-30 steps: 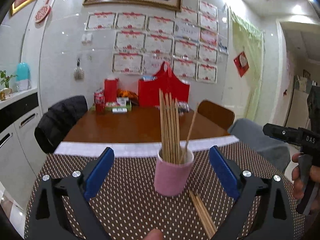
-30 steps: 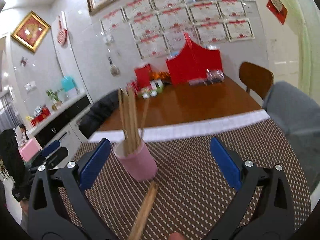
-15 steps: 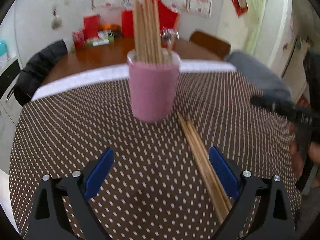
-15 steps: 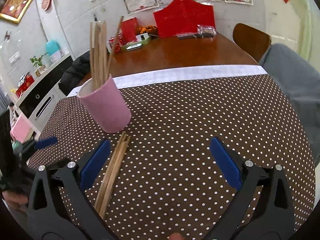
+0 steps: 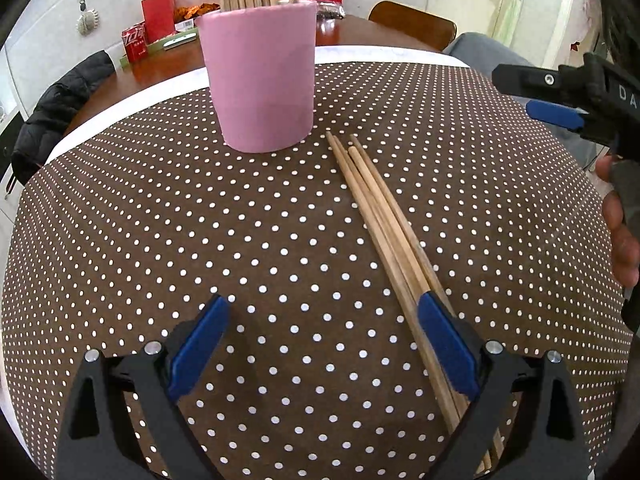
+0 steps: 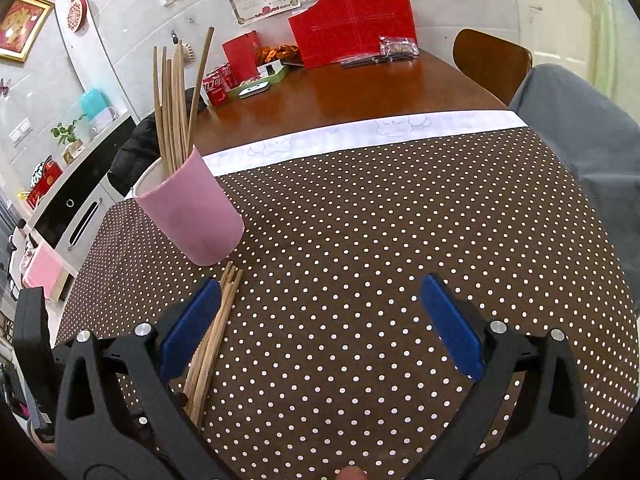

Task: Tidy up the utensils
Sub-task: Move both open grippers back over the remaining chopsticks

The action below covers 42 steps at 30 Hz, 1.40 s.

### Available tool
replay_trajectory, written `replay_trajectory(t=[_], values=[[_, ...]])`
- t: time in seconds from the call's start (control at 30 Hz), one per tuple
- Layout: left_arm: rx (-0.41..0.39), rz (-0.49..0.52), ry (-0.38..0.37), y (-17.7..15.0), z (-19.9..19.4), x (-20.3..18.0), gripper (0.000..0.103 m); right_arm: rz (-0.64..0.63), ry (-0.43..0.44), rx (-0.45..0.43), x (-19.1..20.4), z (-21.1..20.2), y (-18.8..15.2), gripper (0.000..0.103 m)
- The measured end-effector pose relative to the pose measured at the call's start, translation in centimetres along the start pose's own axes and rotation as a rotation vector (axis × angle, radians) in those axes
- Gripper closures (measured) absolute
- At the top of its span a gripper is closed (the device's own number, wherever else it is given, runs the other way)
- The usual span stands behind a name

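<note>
— Where do we find the chopsticks?

— Most stand upright in the pink cup (image 5: pixel 262 76) on the dotted tablecloth (image 5: pixel 160 220). A loose bundle of chopsticks (image 5: pixel 384 224) lies flat on the cloth just beside the cup, tips nearly at its base, running away from it toward us.

— And our grippers?

— We see the left gripper (image 5: pixel 324 344) spread wide and holding nothing — its right pad sits over the bundle's near end. The right gripper (image 6: pixel 320 328) is also wide apart and empty, its left pad over the same chopsticks, short of the cup.

— Anything behind the cup?

— A wooden table (image 6: pixel 360 92) with a red bag (image 6: pixel 352 28).
</note>
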<state>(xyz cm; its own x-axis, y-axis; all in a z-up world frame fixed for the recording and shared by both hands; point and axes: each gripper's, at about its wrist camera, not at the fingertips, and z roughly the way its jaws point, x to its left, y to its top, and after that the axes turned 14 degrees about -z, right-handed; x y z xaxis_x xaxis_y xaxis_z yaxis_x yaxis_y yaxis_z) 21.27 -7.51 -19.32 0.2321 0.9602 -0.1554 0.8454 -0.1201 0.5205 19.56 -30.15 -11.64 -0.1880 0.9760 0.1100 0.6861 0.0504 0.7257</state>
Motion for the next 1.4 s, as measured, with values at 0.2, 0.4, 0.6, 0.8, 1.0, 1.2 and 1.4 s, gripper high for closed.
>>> replay_trajectory(t=[0.2, 0.4, 0.6, 0.8, 1.0, 1.2, 1.4], values=[[-0.048, 0.009, 0.071, 0.1, -0.6, -0.2, 0.009, -0.003, 0.003, 0.001, -0.2, 0.3, 0.2, 0.006], [-0.055, -0.001, 0.136, 0.6, -0.2, -0.8, 0.008, -0.005, 0.003, 0.000, -0.2, 0.2, 0.1, 0.006], [-0.057, -0.029, 0.075, 0.7, -1.0, -0.6, 0.008, 0.002, -0.002, -0.008, -0.4, -0.2, 0.1, 0.006], [-0.048, -0.032, 0.057, 0.2, -0.5, -1.3, 0.008, -0.002, -0.002, -0.005, -0.4, -0.3, 0.1, 0.006], [-0.065, -0.034, 0.097, -0.2, -0.1, -1.5, 0.007, -0.009, 0.000, 0.001, -0.1, -0.1, 0.1, 0.006], [-0.066, -0.033, 0.107, -0.2, -0.3, -1.5, 0.007, -0.028, 0.017, 0.014, 0.7, 0.2, 0.1, 0.006], [-0.041, -0.050, 0.054, 0.8, -0.6, 1.1, 0.007, -0.123, 0.068, 0.139, 3.8, 1.4, -1.7, 0.006]])
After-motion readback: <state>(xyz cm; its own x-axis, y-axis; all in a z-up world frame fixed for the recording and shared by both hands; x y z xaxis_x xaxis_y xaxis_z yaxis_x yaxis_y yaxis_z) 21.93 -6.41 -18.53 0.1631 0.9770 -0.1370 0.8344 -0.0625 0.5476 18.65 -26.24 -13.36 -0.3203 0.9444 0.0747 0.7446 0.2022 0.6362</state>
